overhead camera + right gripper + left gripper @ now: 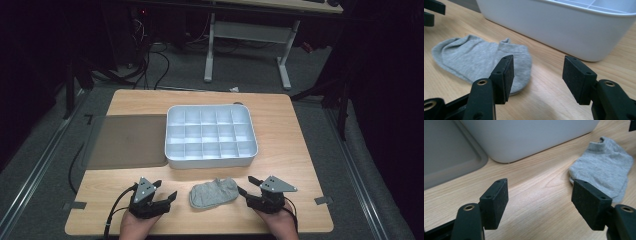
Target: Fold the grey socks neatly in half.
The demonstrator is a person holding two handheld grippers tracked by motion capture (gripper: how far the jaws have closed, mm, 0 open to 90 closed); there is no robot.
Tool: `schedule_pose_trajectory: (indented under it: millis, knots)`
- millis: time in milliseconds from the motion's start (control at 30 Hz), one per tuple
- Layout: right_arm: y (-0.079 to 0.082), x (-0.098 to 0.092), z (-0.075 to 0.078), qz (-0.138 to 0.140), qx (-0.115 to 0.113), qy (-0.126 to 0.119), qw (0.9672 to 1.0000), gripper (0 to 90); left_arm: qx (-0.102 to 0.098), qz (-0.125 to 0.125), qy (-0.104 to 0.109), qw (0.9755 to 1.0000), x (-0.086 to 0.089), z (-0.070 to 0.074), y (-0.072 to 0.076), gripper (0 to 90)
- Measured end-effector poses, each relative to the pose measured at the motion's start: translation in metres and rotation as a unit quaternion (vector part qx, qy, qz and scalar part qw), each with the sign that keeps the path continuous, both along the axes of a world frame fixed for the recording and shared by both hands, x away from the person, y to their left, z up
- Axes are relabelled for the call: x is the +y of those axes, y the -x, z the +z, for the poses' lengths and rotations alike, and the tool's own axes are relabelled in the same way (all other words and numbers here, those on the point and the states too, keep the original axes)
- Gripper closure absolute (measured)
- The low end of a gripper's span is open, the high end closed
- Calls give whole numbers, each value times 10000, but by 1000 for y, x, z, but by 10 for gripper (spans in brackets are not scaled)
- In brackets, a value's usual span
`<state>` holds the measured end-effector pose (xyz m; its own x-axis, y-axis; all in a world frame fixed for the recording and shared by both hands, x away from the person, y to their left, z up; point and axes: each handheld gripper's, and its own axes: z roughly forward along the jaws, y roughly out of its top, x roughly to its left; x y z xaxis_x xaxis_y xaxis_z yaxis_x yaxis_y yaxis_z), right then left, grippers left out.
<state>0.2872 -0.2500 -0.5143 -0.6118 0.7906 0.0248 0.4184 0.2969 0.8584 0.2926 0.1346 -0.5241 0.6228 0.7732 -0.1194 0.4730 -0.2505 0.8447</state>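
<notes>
Left gripper (169, 196) at lower left of the high view, jaws wide, holding nothing. Right gripper (243, 186) at lower right, likewise spread and empty. Between them, low centre, grey sock (214, 192) lying flat, flanked probably for a two-sided pickup. Above, white divided tray (211, 161), likely destination.

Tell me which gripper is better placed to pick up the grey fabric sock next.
Right, narrowly. The right gripper stands open with one jaw already at the grey fabric sock's edge. The left gripper, also open, is a little farther off, with bare wood between its jaws.
</notes>
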Motion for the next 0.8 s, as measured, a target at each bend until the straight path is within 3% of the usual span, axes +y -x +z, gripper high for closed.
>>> schedule_pose_trajectory:
  millis: [200,333,367,533,667,700,800]
  knots:
    - [0,8,1,63,42,-76,9999,448,-114,-153,47,9998,-11,4,6,340]
    - [-2,10,1,33,137,-123,9998,472,4,-271,223,9994,-17,5,7,392]
    - [-3,11,-1,14,276,-158,9995,523,33,-333,253,9991,-21,4,8,407]
    - [-8,18,-8,-67,641,-35,9979,557,-8,-491,83,9988,-40,2,11,478]
    - [-10,21,-10,-105,793,13,9968,554,83,-664,-6,9978,-54,0,9,609]
    - [-12,22,-11,-137,885,26,9960,539,108,-751,-189,9969,-62,-2,7,628]
    - [-13,24,-14,-148,943,95,9954,525,88,-827,-314,9960,-69,-3,7,663]
